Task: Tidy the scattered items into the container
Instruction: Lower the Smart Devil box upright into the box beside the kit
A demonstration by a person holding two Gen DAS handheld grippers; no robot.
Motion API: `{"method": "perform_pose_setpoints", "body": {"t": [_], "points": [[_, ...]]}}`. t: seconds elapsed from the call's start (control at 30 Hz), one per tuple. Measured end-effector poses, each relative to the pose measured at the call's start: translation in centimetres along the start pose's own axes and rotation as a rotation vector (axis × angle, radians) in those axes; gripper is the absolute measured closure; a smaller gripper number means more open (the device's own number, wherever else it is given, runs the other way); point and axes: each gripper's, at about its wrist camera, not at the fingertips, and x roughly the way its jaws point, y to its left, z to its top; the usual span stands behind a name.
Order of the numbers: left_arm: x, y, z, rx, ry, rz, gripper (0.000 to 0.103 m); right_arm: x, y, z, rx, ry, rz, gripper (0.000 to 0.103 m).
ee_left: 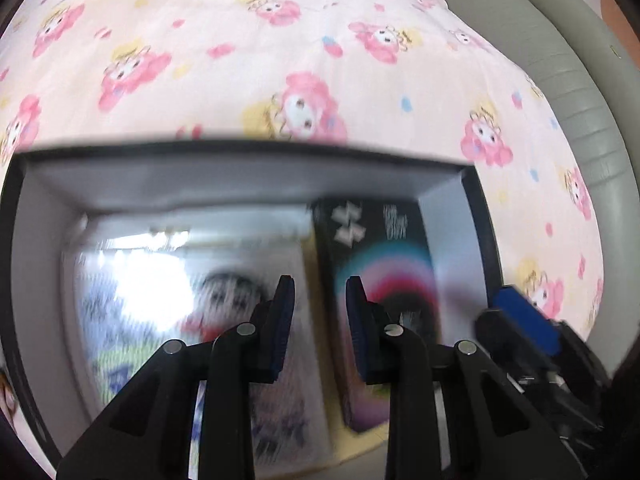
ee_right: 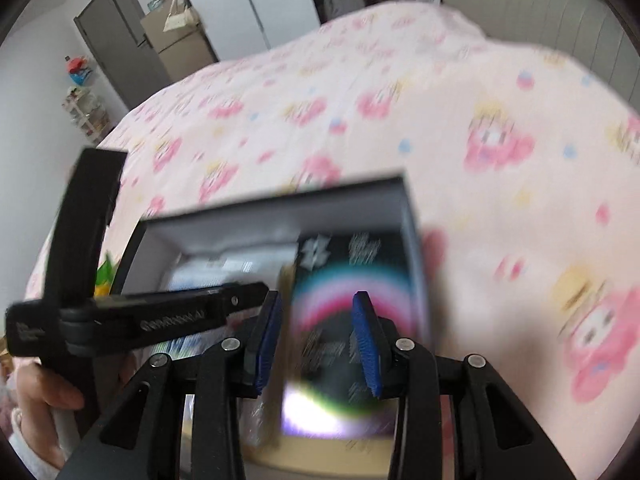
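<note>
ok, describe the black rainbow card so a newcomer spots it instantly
Start at the pink cartoon-print bedspread; on it sits an open dark box with pale inner walls. The card lies inside, on the box's right in both views. Its shiny neighbour is pale; this one is black with a teal, pink and red arc.

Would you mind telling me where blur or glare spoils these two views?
Left wrist: motion blur smears the box contents, and glare whitens the glossy packet; the left claw is sharp. Right wrist: the bedspread and black card are smeared; the right claw stays crisp.
</note>
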Motion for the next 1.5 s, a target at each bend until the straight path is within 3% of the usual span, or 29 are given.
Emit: {"method": "perform_pose_setpoints", "body": {"t": [0.17,0.3,0.43,0.5,0.77,0.83,1.0,1.13,1.27,1.33,1.37,1.5], "points": [[3.9,-3.7,4.2,-0.002,0.010,0.003,0.078,-0.6,-1.6,2.0,0.018,-0.065,-0.075,0.070],[5.5,-5.3,6.1,0.028,-0.002,0.094,0.078,-0.8,-3.5,1.0,0.050,-0.075,-0.108,0.071],[7.9,-4.9,6.4,-0.006,0.048,0.102,0.074,-0.5,-4.7,0.6,0.076,-0.053,-0.083,0.071],[8.2,-4.6,6.3,-0.015,0.049,0.085,0.067,-0.2,-4.9,0.4,0.087,-0.036,-0.057,0.071],[6.8,-5.1,3.8,0.080,0.095,0.068,0.072,0.1,-5.7,-0.1,0.157,-0.012,0.011,0.071],[6.1,-5.2,3.6,0.101,0.092,0.066,0.077,-0.2,-5.6,-0.1,0.157,-0.018,0.006,0.071],[5.5,-4.3,4.8,0.048,0.046,0.034,0.078,-0.3,-5.4,-0.2,0.149,-0.026,-0.009,0.070],[6.4,-5.2,4.1,0.101,0.086,0.062,0.076,0.0,-4.9,-0.5,0.126,-0.016,-0.050,0.070],[2.4,-3.8,2.7,0.106,-0.010,0.065,0.076,-1.8,-3.2,-1.0,0.058,-0.067,-0.048,0.070],[0.6,-2.1,2.8,0.068,-0.038,0.023,0.076,-2.6,-2.1,-1.0,0.028,-0.092,-0.040,0.070],[0.4,-1.7,3.0,0.059,-0.049,0.003,0.076,-2.6,-1.6,-1.0,0.008,-0.095,-0.036,0.070],[2.6,-0.9,4.4,0.040,-0.048,0.043,0.076,-1.9,0.3,-1.2,-0.043,-0.073,-0.023,0.070]]}}
